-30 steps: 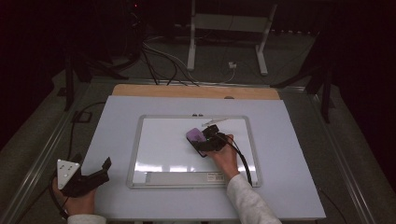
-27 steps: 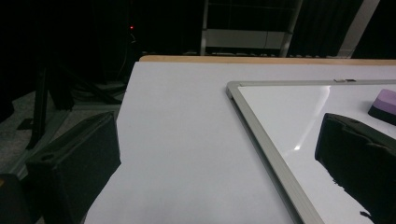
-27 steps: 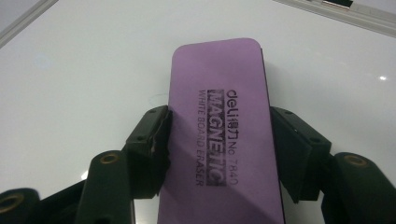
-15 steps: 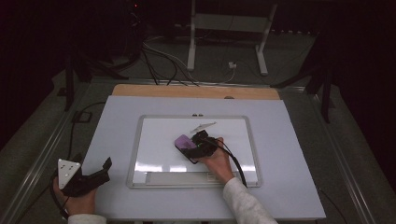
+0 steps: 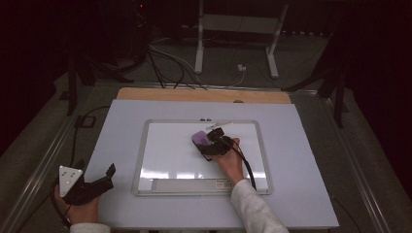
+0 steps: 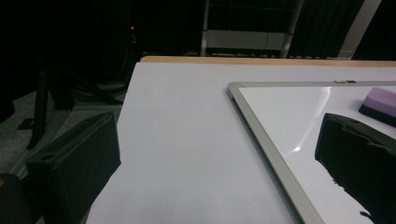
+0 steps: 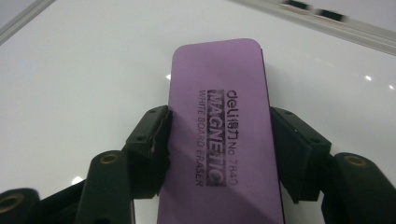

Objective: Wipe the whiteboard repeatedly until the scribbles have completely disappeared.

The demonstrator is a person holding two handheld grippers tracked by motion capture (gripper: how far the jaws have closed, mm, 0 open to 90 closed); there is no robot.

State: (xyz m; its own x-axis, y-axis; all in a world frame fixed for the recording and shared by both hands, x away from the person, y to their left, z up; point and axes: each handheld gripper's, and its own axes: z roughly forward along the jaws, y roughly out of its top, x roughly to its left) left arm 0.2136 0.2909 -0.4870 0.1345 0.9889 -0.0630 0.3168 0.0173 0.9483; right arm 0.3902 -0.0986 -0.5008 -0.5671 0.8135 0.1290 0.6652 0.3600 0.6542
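We see the right gripper (image 7: 219, 154) clamping a purple eraser (image 7: 219, 135) by its long sides, flat on the whiteboard (image 7: 84, 70). It reads "deli", "MAGNETIC", "WHITE BOARD ERASER", perhaps "No 7840". The left gripper (image 5: 99, 182) gapes wide.

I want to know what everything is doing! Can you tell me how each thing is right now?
Purple eraser: flat on the board, squeezed by the right claw.
Whiteboard: lying flat on the table, wiped clean.
Right claw: shut on the eraser's sides.
Left claw: open, holding nothing, beside the board.
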